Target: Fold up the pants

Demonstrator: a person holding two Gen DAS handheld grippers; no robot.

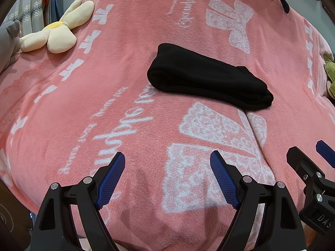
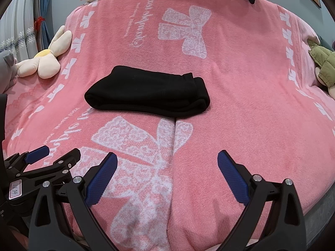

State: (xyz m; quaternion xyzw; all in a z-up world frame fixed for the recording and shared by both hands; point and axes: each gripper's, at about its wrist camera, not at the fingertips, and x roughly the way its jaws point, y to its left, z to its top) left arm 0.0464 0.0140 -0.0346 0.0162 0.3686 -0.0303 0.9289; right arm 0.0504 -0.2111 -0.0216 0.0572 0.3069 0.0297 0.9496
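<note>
The black pants point(image 1: 207, 77) lie folded into a thick bundle on the pink blanket point(image 1: 146, 41) spread over the bed, just beyond a crease in the blanket; the left tongs point(image 1: 167, 161) hang above the blanket near its front edge, spread wide with nothing between them; the right tongs point(image 2: 167, 161) hang just beside them, likewise spread and empty; both are well apart from the pants; a flower-shaped cushion point(image 1: 54, 35) lies at the blanket's left edge.
</note>
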